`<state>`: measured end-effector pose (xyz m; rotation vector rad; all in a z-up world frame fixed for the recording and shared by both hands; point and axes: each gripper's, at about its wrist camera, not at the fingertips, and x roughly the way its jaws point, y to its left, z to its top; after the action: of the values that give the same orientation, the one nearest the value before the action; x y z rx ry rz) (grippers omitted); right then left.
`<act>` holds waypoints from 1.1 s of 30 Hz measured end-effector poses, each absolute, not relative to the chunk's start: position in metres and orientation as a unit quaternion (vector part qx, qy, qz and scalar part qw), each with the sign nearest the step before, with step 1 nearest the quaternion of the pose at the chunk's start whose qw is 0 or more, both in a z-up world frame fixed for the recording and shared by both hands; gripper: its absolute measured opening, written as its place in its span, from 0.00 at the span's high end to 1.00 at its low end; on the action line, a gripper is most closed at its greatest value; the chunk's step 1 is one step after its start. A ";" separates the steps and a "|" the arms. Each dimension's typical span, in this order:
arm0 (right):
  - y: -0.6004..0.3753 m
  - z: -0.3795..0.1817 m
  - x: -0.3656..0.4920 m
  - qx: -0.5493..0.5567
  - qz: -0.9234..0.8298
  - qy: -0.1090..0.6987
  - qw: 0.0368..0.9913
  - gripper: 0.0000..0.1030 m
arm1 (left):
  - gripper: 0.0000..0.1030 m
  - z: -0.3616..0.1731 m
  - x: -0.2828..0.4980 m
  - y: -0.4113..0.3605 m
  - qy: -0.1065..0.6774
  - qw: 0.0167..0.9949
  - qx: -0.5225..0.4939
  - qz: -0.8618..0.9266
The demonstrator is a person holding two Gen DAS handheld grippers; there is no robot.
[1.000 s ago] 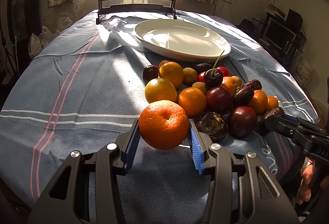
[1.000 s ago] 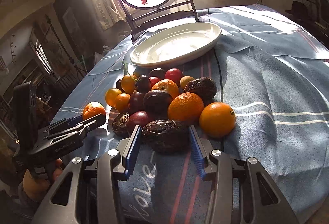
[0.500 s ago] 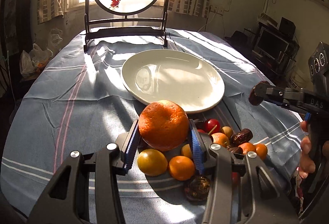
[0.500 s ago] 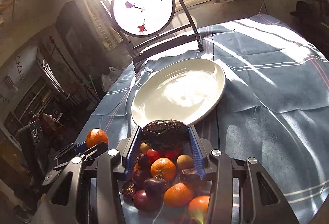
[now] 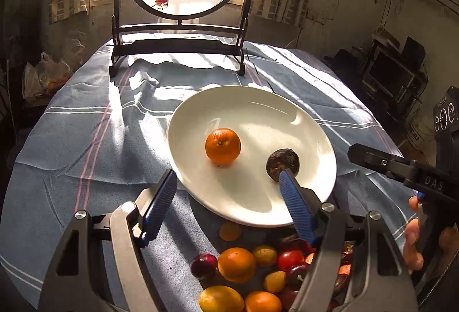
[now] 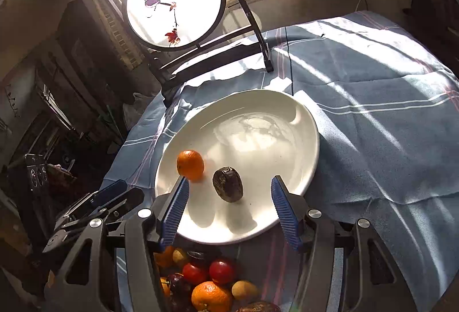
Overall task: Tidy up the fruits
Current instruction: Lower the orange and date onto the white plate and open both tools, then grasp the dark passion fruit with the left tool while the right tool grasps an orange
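Observation:
A white oval plate (image 5: 258, 197) (image 6: 287, 168) lies on the blue cloth. An orange (image 5: 223, 146) (image 6: 190, 164) and a dark wrinkled fruit (image 5: 282, 161) (image 6: 228, 183) lie on it, apart from each other. My left gripper (image 5: 226, 180) is open and empty above the plate's near rim. My right gripper (image 6: 229, 184) is open and empty, its jaws on either side of the dark fruit without touching it. A pile of fruit (image 5: 246, 271) (image 6: 206, 280) lies below both grippers, with oranges, red and yellow fruits.
A round painted screen on a black stand (image 5: 183, 11) (image 6: 183, 11) stands at the table's far edge behind the plate. The right gripper also shows in the left wrist view (image 5: 401, 165). The left gripper shows in the right wrist view (image 6: 97, 206).
Both grippers moved forward over the plate and opened. The orange left the left gripper and the dark fruit left the right gripper; both now rest on the plate.

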<state>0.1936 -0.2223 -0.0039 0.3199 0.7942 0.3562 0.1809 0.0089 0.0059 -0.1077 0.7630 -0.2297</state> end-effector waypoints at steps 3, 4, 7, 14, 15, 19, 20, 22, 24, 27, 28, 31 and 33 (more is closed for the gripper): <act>-0.234 -0.004 0.161 0.145 0.165 0.376 0.900 0.40 | 0.23 0.004 0.141 0.016 0.371 0.919 -0.045 -0.126; -0.239 -0.007 0.150 0.147 0.165 0.376 0.900 0.40 | 0.23 0.001 0.128 0.015 0.373 0.918 -0.036 -0.131; -0.250 -0.018 0.118 0.153 0.163 0.377 0.899 0.40 | 0.23 -0.011 0.090 0.011 0.381 0.913 -0.012 -0.147; -0.253 -0.039 0.065 0.147 0.165 0.378 0.899 0.40 | 0.24 -0.038 0.037 -0.016 0.397 0.899 0.037 -0.183; -0.251 -0.040 0.061 0.140 0.164 0.380 0.899 0.40 | 0.24 -0.041 0.034 -0.021 0.396 0.899 0.050 -0.181; -0.252 -0.040 0.050 0.129 0.156 0.378 0.903 0.40 | 0.39 -0.061 0.038 -0.036 0.413 0.890 0.067 -0.183; -0.254 -0.041 0.047 0.131 0.155 0.378 0.903 0.40 | 0.44 -0.067 0.041 -0.038 0.418 0.887 0.064 -0.186; -0.259 -0.041 0.044 0.133 0.152 0.380 0.903 0.40 | 0.47 -0.073 0.046 -0.038 0.414 0.889 0.051 -0.188; -0.263 -0.043 0.040 0.133 0.152 0.381 0.902 0.40 | 0.59 -0.077 0.050 -0.037 0.412 0.889 0.030 -0.198; -0.268 -0.048 0.035 0.125 0.149 0.387 0.901 0.40 | 0.59 -0.077 0.046 -0.040 0.403 0.894 0.036 -0.193; -0.269 -0.050 0.034 0.122 0.149 0.390 0.901 0.40 | 0.59 -0.075 0.044 -0.039 0.401 0.895 0.035 -0.194; -0.267 -0.056 0.032 0.105 0.149 0.398 0.899 0.40 | 0.59 -0.066 0.036 -0.037 0.391 0.900 0.039 -0.188; -0.263 -0.059 0.032 0.096 0.152 0.402 0.898 0.40 | 0.59 -0.060 0.031 -0.033 0.384 0.904 0.035 -0.185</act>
<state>0.0321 -0.2631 -0.0592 0.1998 0.8324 0.3149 0.0305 -0.0331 -0.0600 0.0718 0.7930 -0.3818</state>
